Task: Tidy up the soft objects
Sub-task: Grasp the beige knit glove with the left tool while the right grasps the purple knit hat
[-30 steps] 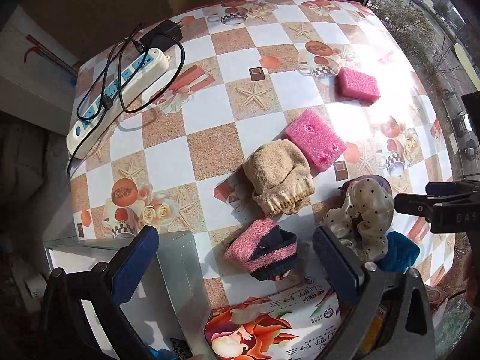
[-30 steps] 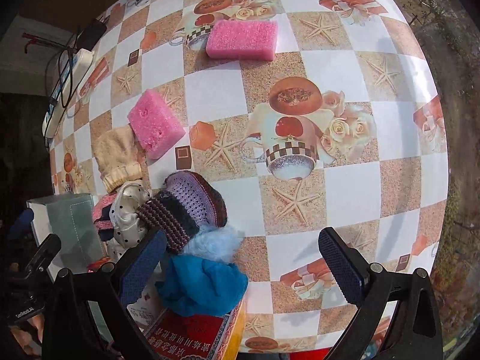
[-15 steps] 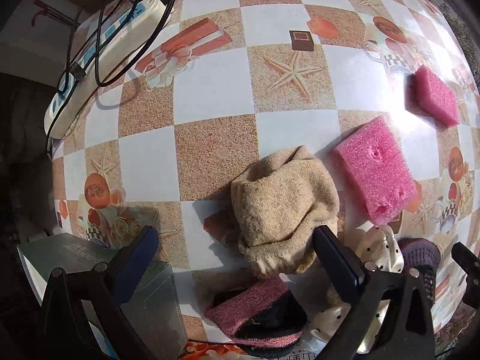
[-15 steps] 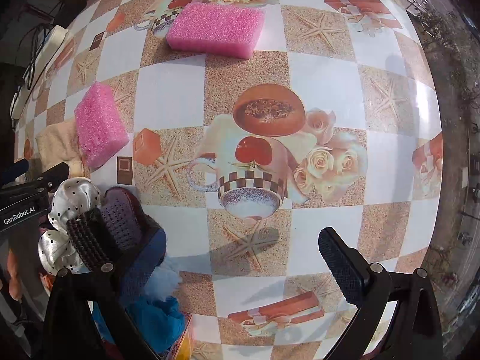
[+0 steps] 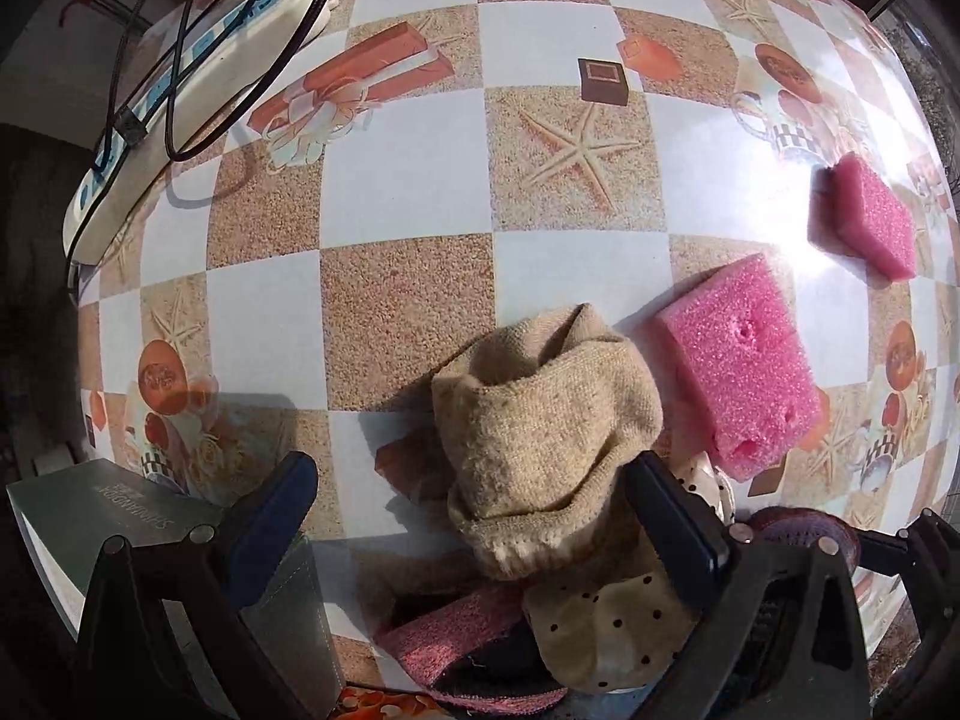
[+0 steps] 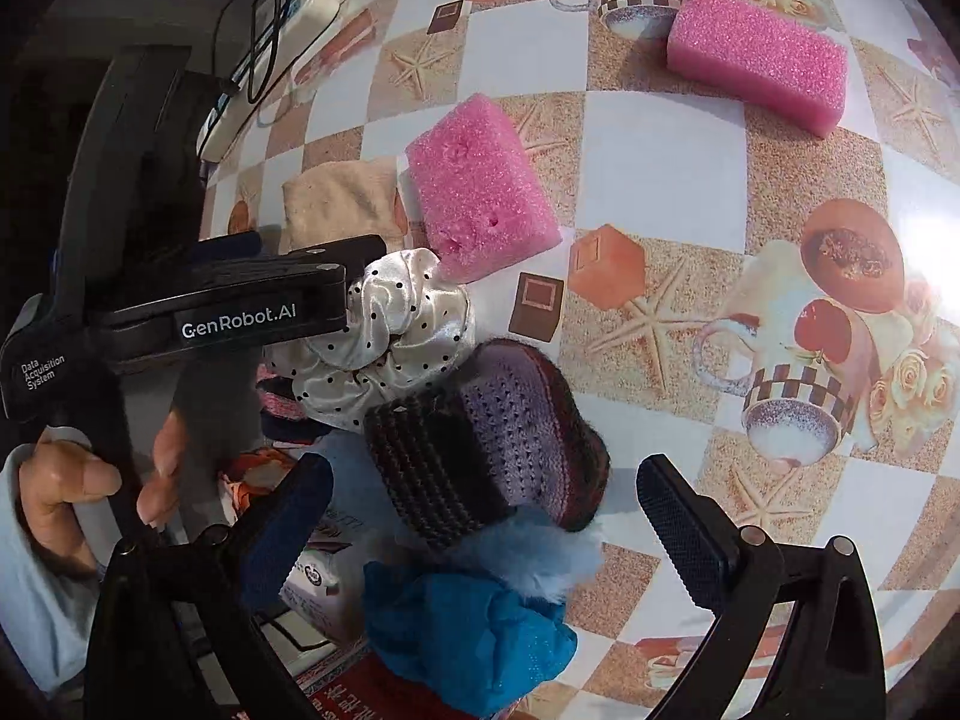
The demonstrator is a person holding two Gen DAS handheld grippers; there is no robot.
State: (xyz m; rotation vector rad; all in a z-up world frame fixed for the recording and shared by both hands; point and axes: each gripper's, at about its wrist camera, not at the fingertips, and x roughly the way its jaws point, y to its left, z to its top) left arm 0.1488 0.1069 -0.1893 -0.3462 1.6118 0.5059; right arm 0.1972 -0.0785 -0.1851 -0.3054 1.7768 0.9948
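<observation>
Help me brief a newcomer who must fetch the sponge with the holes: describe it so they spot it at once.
On the checkered tablecloth, find the pile of soft items at the near edge. Right behind it, beside the beige knitted sock, lies a bright pink foam sponge. Unlike the other pink sponge farther off, which looks unmarked, this one has small pits in its top face and touches the white polka-dot scrunchie.
</observation>
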